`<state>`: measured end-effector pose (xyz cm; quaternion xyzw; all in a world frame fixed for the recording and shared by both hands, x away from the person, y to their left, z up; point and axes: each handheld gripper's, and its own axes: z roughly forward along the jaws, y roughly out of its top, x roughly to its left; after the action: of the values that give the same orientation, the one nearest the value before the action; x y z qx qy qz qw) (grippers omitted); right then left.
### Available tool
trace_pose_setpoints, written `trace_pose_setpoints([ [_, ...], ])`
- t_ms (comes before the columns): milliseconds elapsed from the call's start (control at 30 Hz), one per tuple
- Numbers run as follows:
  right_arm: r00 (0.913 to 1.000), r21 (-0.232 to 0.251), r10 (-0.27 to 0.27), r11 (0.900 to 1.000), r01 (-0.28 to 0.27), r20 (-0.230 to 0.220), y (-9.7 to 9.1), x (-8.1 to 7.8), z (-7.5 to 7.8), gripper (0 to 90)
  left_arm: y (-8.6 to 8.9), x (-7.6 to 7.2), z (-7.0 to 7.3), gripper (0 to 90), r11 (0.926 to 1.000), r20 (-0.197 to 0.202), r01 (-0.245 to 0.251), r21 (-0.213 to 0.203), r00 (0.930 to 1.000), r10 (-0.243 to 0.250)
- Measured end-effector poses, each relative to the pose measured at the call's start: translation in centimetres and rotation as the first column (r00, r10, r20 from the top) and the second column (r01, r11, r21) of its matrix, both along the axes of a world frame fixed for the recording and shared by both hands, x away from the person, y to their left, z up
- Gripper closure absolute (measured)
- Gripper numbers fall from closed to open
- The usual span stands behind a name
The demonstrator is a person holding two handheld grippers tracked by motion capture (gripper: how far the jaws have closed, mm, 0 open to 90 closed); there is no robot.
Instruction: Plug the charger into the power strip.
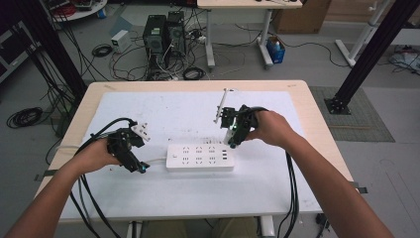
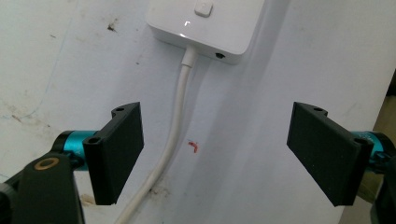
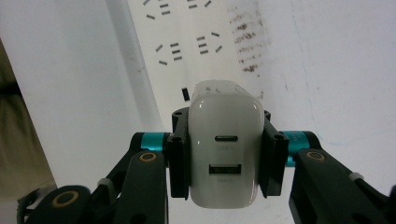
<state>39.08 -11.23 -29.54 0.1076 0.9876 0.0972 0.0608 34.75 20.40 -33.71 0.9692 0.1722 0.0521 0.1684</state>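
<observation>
Jaws of the left gripper (image 2: 215,154) stand apart over the power strip's cord (image 2: 175,130), at nine o'clock of the power strip (image 1: 200,157). Right gripper (image 3: 224,154) clamps a white charger (image 3: 225,154) above the strip's three o'clock end, on the desk (image 1: 198,198).

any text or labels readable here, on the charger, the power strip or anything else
None can be read.
White charger in the right gripper: faint marks under its two ports, too blurred to read.
Power strip: socket slots and a button, no legible print.
Left gripper: jaws blank.
</observation>
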Motion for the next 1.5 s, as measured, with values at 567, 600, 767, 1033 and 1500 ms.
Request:
trace_pose_setpoints([
  [567,0.9942,-0.043,0.107,0.9933,-0.107,-0.016,3.9,2.0,-2.6,62.3,-0.1,0.1,-0.5,18.8,1.0,0.003,0.001,0.001,1.0,-0.001],
  [600,0.9932,-0.047,0.115,0.9922,-0.116,-0.014,4.2,2.1,-2.8,62.3,-0.1,0.1,-0.6,18.8,1.0,0.003,-0.003,0.002,1.0,0.003],
  [767,0.9913,-0.084,0.131,0.9877,-0.132,-0.012,5.2,2.3,-3.8,62.3,-0.1,0.1,-1.0,18.8,0.9999,0.003,-0.011,0.005,0.9999,0.011],
  [1033,0.9841,-0.108,0.173,0.9784,-0.176,-0.041,6.5,2.2,-5.1,62.2,0.0,0.1,-1.3,18.8,0.9999,0.002,-0.017,-0.003,0.9999,0.017],
  [1500,0.9722,-0.131,0.232,0.9633,-0.234,-0.034,7.0,1.8,-5.8,62.3,0.2,0.2,-1.7,18.8,0.9997,-0.006,-0.022,-0.01,0.9997,0.022],
])
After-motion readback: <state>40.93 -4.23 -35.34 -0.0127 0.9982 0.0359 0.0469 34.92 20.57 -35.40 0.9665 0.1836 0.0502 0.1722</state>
